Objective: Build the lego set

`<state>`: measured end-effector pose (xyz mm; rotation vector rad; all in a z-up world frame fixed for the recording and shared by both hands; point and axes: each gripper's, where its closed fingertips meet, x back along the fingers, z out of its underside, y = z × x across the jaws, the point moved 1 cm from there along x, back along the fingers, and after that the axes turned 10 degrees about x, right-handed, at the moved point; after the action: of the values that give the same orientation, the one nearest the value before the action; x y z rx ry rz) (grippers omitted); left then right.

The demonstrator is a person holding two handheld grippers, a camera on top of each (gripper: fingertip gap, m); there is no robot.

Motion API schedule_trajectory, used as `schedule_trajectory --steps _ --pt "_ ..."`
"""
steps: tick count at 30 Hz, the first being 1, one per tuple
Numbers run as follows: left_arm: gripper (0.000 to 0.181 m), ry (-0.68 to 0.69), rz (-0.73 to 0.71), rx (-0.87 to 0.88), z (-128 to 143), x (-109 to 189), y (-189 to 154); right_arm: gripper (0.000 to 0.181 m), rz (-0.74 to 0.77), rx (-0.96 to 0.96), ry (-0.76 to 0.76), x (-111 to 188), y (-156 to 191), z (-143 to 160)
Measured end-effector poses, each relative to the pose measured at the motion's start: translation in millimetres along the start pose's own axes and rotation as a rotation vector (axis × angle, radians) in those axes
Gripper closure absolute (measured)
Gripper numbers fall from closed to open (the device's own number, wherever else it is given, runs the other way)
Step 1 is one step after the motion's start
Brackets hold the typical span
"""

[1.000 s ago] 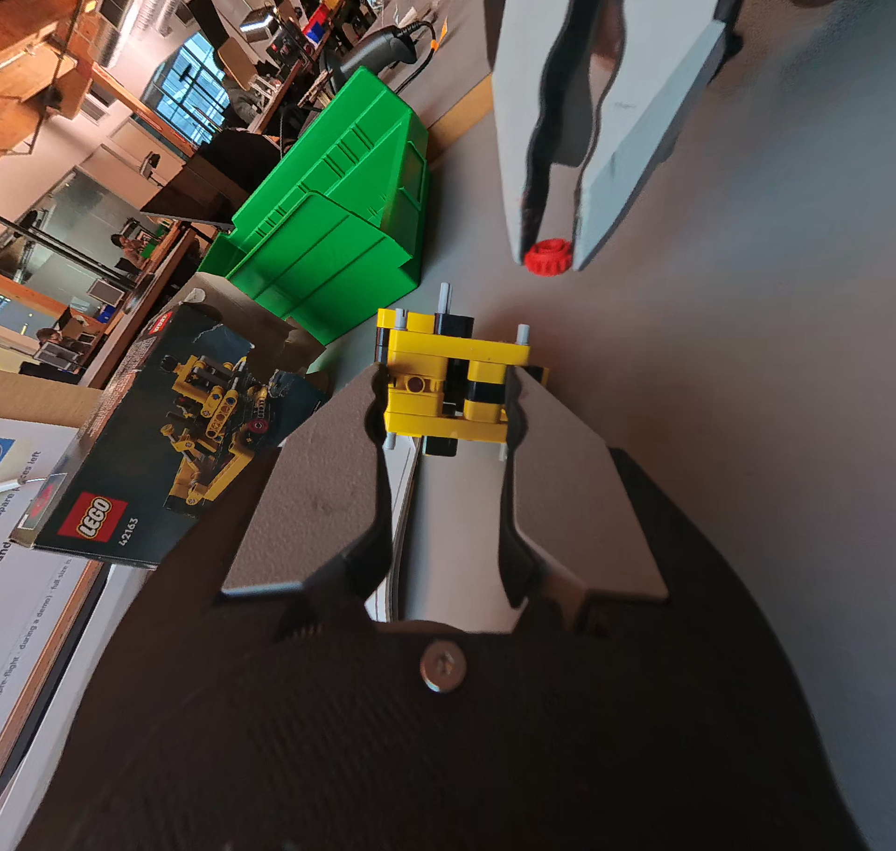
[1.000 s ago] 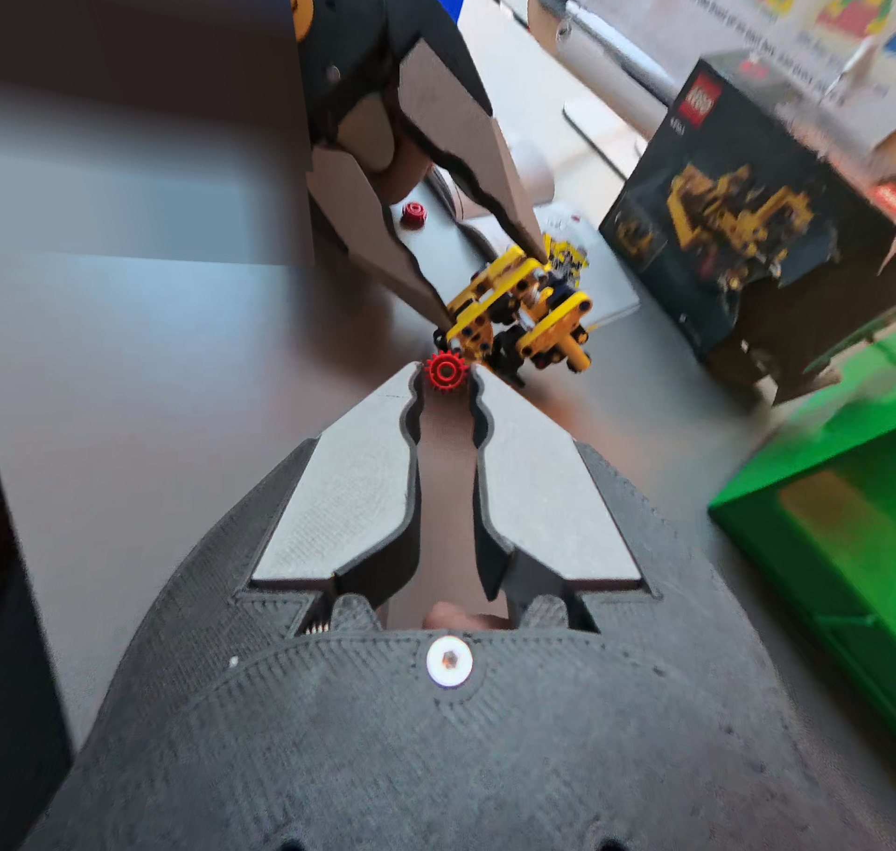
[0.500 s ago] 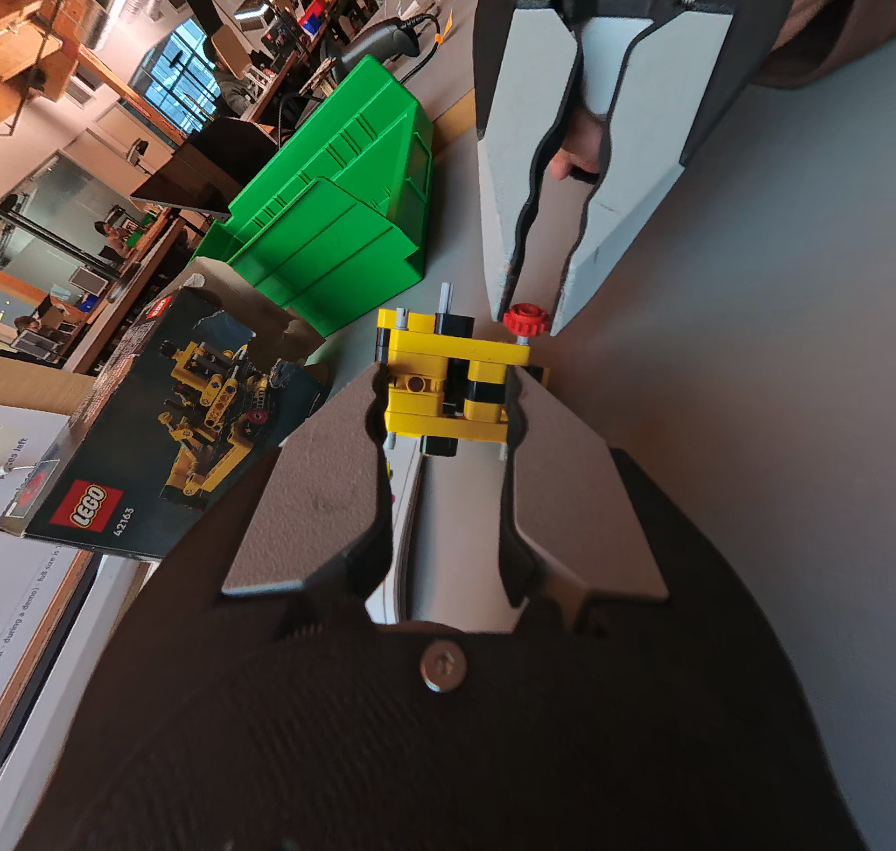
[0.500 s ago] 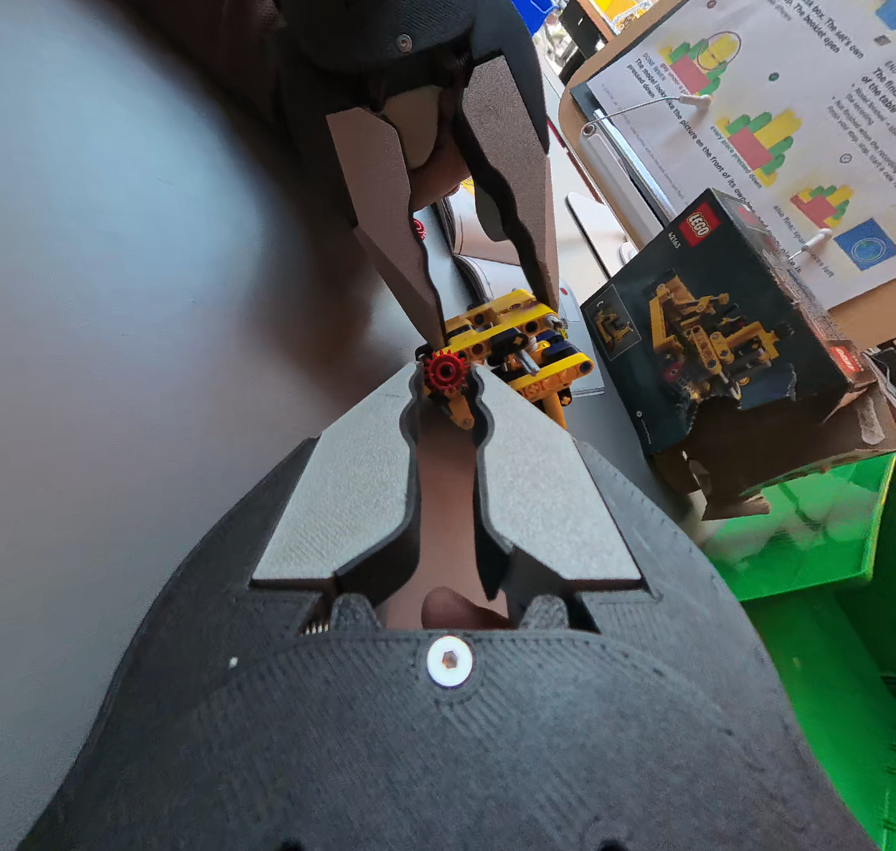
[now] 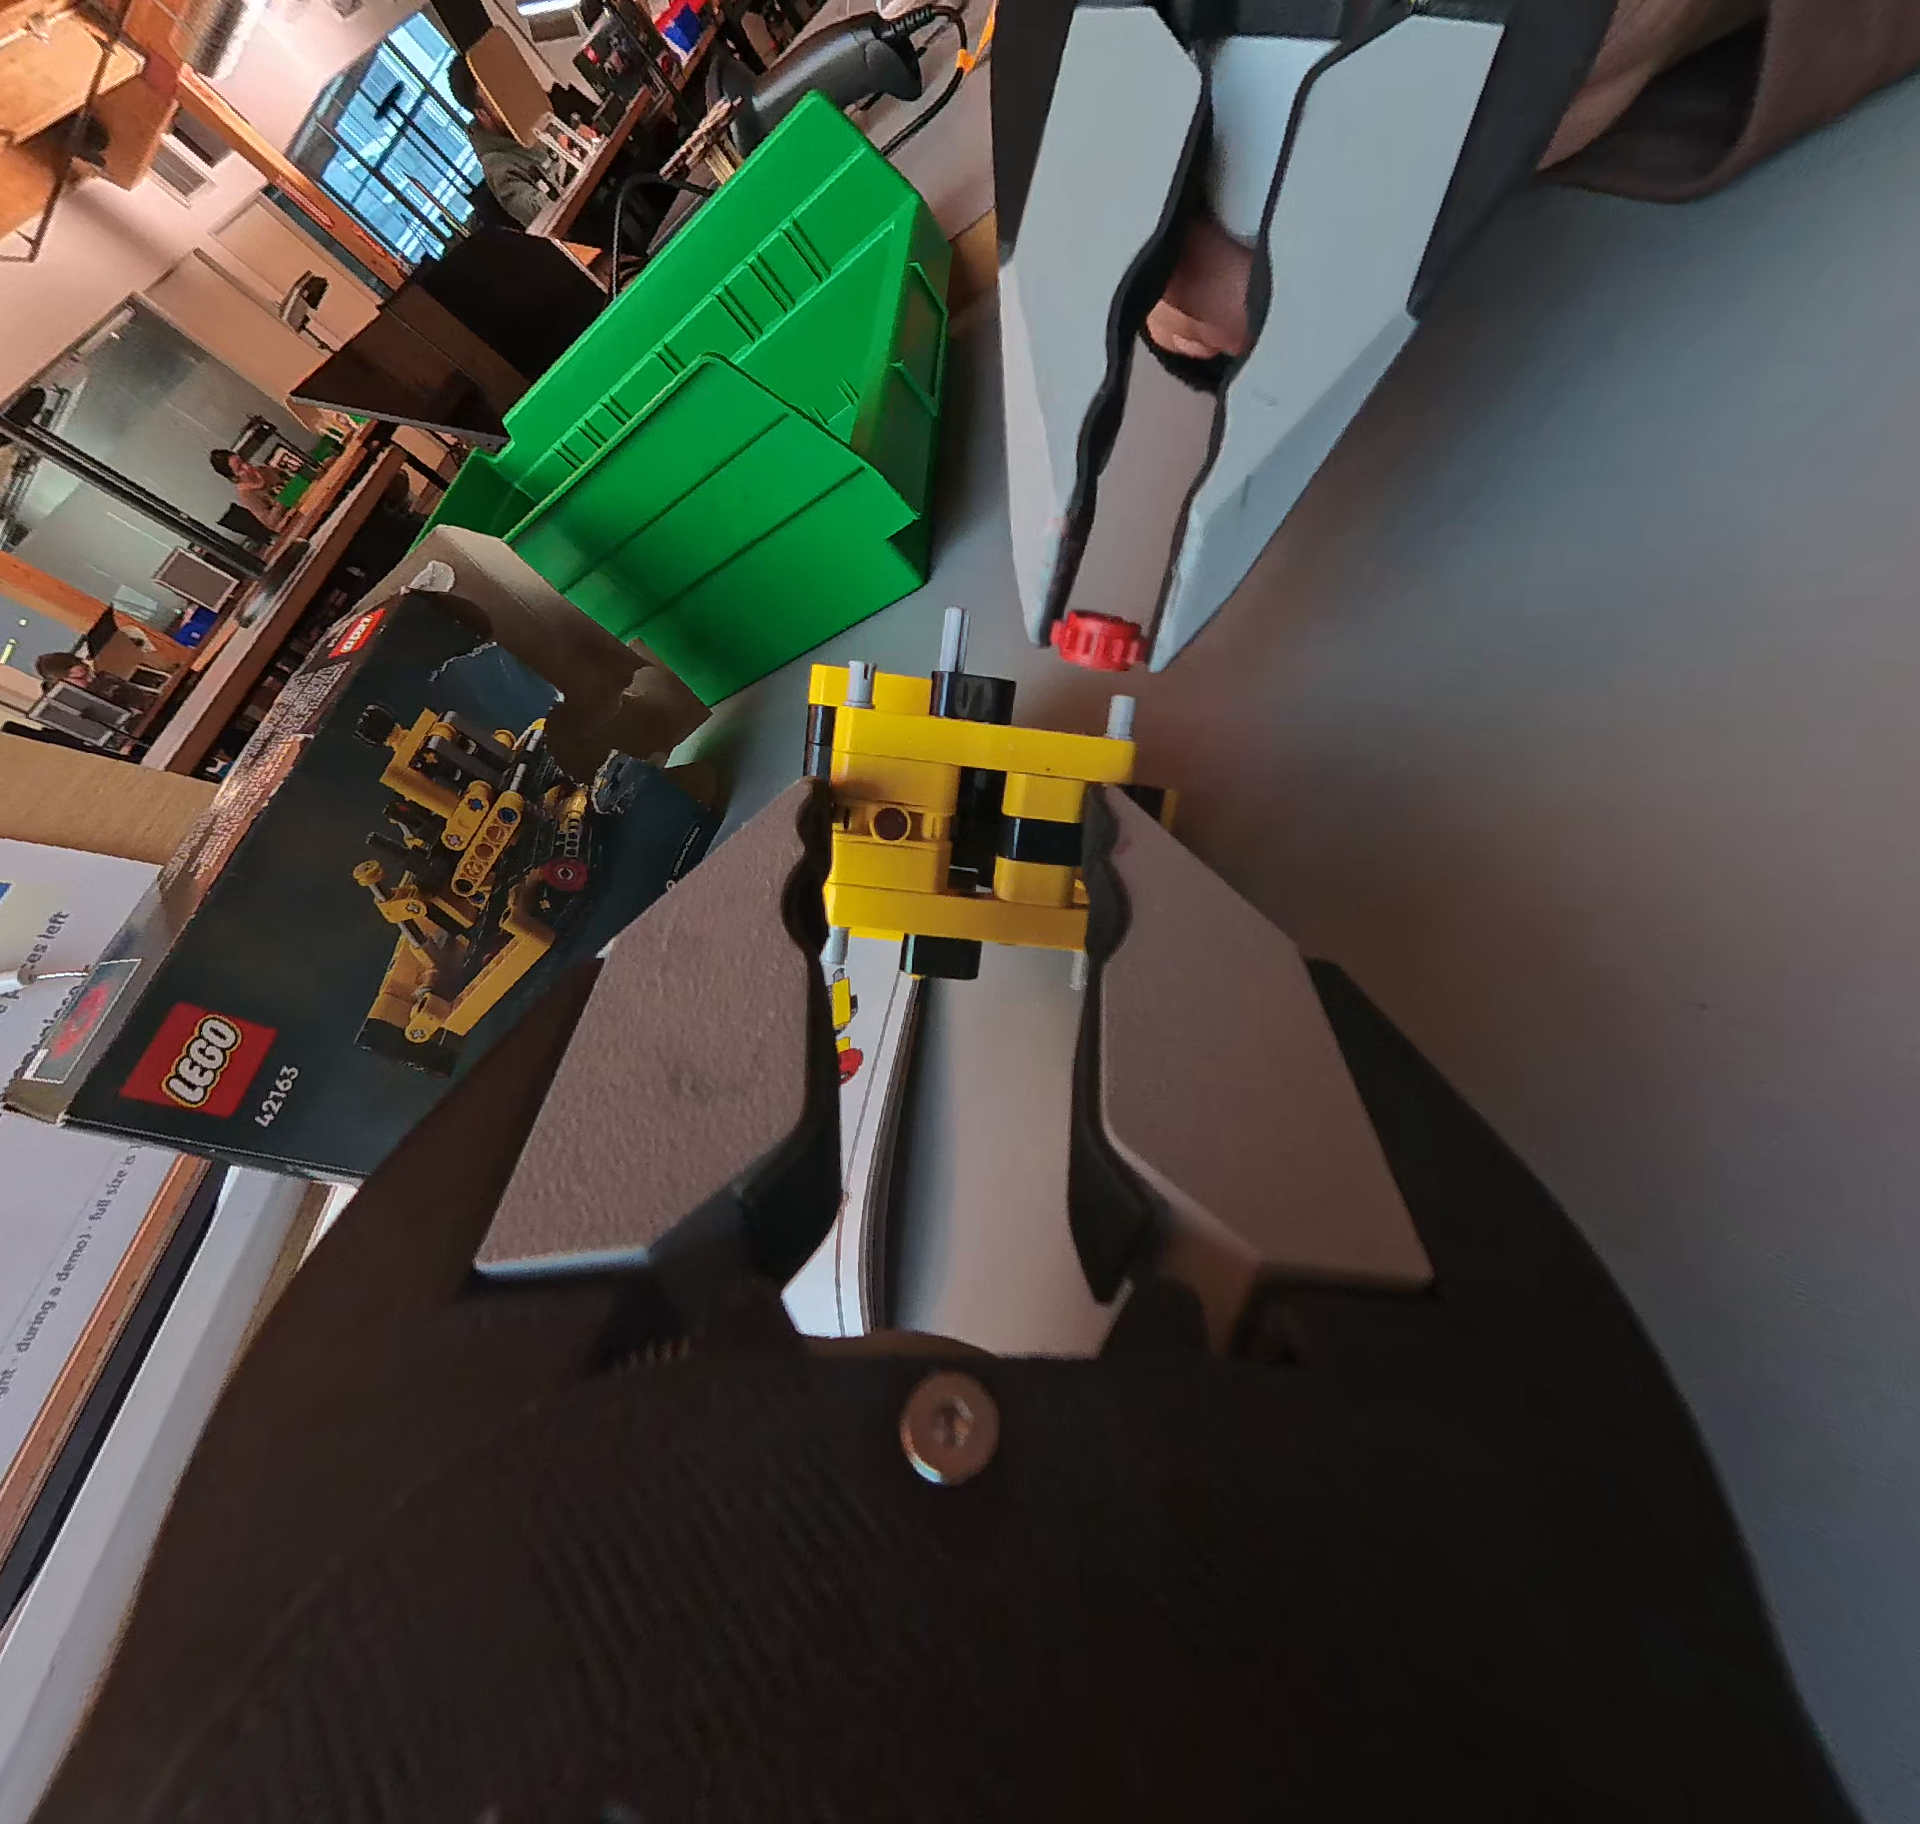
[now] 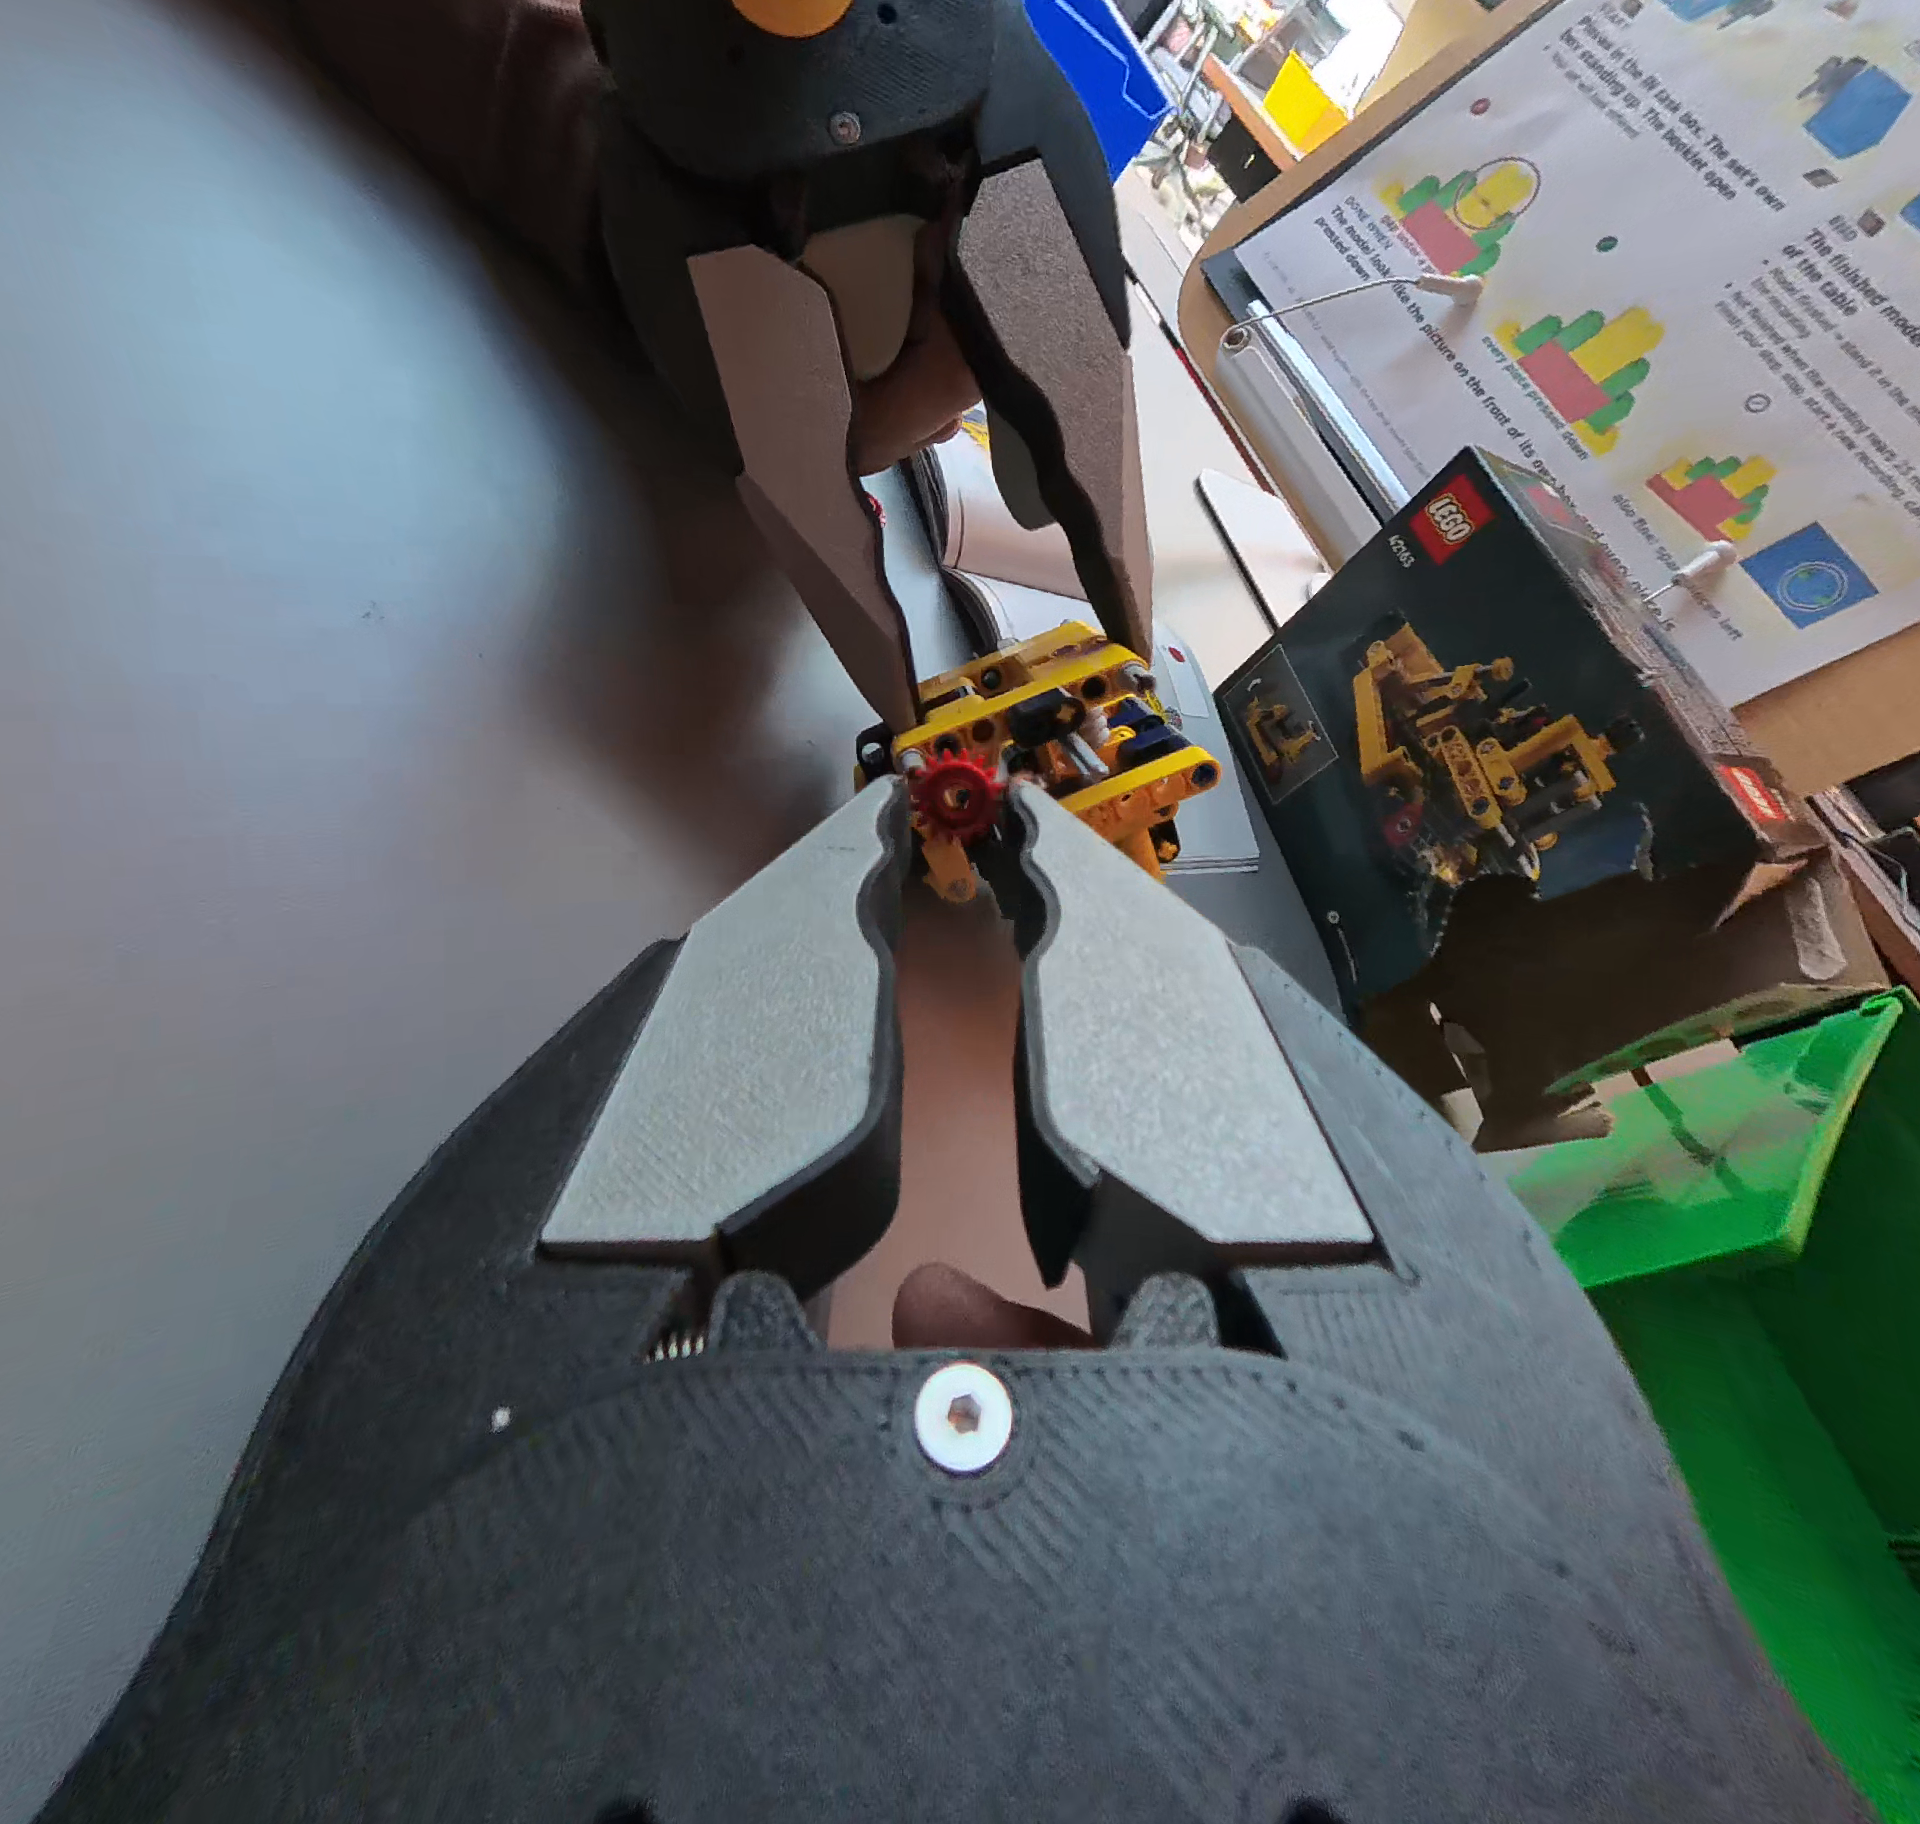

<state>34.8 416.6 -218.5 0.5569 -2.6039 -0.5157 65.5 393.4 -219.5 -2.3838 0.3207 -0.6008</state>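
My left gripper (image 5: 956, 818) is shut on a yellow and black lego assembly (image 5: 966, 787) and holds it above the grey table (image 5: 1558, 839). Grey axle pins stick out of its far side; one pin (image 5: 1120, 714) stands at the right corner. My right gripper (image 5: 1094, 631) comes in from the top, shut on a small red gear (image 5: 1094, 640) that sits just above and left of that pin. In the right wrist view the red gear (image 6: 954, 792) is pinched in my right gripper (image 6: 956, 800), right against the assembly (image 6: 1049, 735) held by the left gripper (image 6: 1018, 673).
Green bins (image 5: 748, 444) stand at the back, also shown in the right wrist view (image 6: 1766, 1255). The dark lego box (image 5: 364, 891) (image 6: 1507, 735) lies beside them. An open booklet (image 5: 862, 1151) lies under the left gripper. An instruction board (image 6: 1610, 268) leans behind the box. The grippers are tip to tip, or close to it.
The right gripper came down with the red gear to the corner pin, then turned more upright; the gear now sits slightly back from the pin. The left gripper held the assembly still.
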Motion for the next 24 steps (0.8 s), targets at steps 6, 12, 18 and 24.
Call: schedule_trajectory --steps 6,12,18,24 --pt "0.135 0.001 0.015 0.026 0 1 1 0.167 -0.015 0.033 -0.029 -2 5 -8" --pt "0.135 0.001 0.031 0.040 0 2 1 0.167 -0.032 0.051 -0.026 -7 7 -8" --pt "0.135 0.003 0.034 0.049 2 1 4 0.167 -0.060 0.057 -0.029 -9 4 -2" --pt "0.135 0.009 0.027 0.053 3 0 6 0.167 -0.088 0.047 -0.039 -11 2 -2"
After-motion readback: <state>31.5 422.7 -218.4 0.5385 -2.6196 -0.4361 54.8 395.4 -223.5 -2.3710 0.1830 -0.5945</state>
